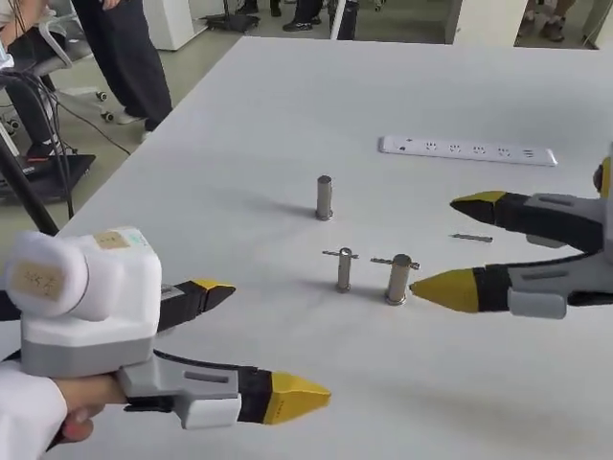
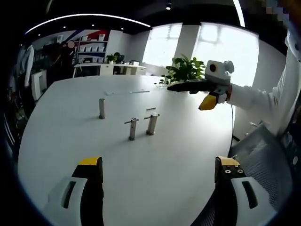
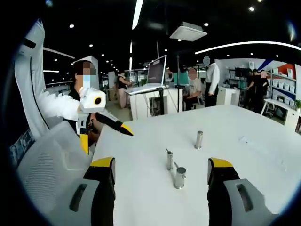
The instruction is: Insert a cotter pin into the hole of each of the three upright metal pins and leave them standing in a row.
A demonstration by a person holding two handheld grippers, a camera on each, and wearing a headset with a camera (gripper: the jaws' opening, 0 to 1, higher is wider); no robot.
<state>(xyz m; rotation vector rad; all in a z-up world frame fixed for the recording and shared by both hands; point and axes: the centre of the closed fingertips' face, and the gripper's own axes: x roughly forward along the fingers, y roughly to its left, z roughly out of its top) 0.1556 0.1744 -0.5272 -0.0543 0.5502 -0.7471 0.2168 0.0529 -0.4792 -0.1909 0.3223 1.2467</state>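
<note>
Head view: white table (image 1: 239, 144), three metal pins upright. Far pin (image 1: 325, 197) has nothing through its hole and stands apart behind the other two. Left front pin (image 1: 344, 269) and right front pin (image 1: 397, 279) stand close side by side, both cross-pinned near the top. Loose cotter pin (image 1: 471, 238) lies flat on the table right of the front pair, with a power strip (image 1: 466, 149) beyond it. Left gripper (image 1: 259, 340) hovers at the near left, jaws apart and empty. Right gripper (image 1: 438, 244) comes in from the right with jaws wide apart and empty — its lower tip is just beside the right front pin, and I can't tell if it touches.

Left gripper view: own jaws rise from the bottom, spread wide, nothing between them. Ahead on the table are the far pin (image 2: 101, 108), left front pin (image 2: 133, 128) and right front pin (image 2: 151, 123). Right gripper (image 2: 187, 95) hangs above the table on the right, with a plant (image 2: 186, 70) behind it.

Right gripper view: own jaws also spread, nothing held. Right front pin (image 3: 179, 178) is nearest, between the jaw tips in the picture; then left front pin (image 3: 170, 160) and far pin (image 3: 199, 140). Left gripper (image 3: 106, 136) is at the table's far edge — jaws apart. A monitor (image 3: 156, 70) stands behind.
</note>
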